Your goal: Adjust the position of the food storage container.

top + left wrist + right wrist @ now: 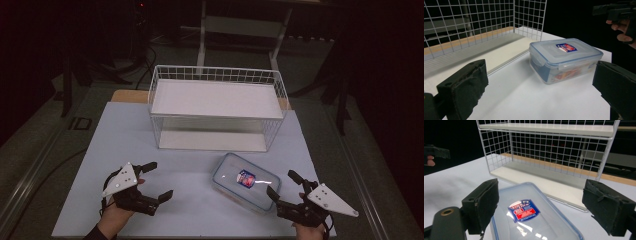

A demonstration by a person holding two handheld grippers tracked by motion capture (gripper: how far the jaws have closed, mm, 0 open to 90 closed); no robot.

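I take the clear rectangular plastic food box with the blue-trimmed snap lid and red-and-blue label (244, 182) as my landmark; it lies flat on the pale blue table top (125, 135), lid on, turned at a slant. Just behind it stands the white wire-mesh rack with two white shelves (216, 102), near the box but not touching it. My left gripper (154, 181) sits well to the left of the box, its jaws wide apart with nothing between them; in the left gripper view the box (564, 58) lies ahead between the two black pads, apart from both. My right gripper (282, 183) sits just to the right of the box, at its near right corner, jaws spread wide and gripping nothing; in the right gripper view the lid (529, 216) lies under the gap between the pads, and I cannot tell whether either pad touches it. The rack (544, 152) rises behind the box there
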